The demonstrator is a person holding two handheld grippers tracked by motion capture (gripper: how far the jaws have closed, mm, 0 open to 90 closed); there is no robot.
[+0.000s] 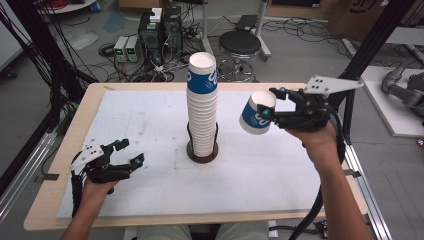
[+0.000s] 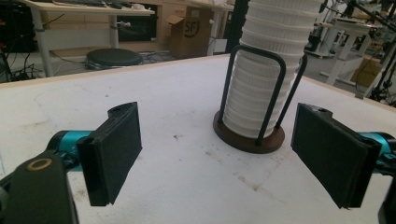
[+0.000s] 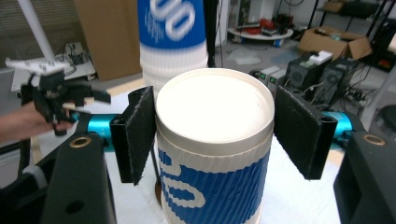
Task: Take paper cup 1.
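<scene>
One blue-and-white paper cup [image 1: 256, 116] sits pinched in my right claw [image 1: 274, 111] beside the cup stack [image 1: 202, 107]; next, set it on the surface [image 1: 150, 125], left claw [image 1: 131, 152] spread idle.

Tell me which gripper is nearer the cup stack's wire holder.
Left. The left gripper rests low on the table beside the wire holder, jaws open; the right gripper holds a single cup higher, beside the stack's upper part.
</scene>
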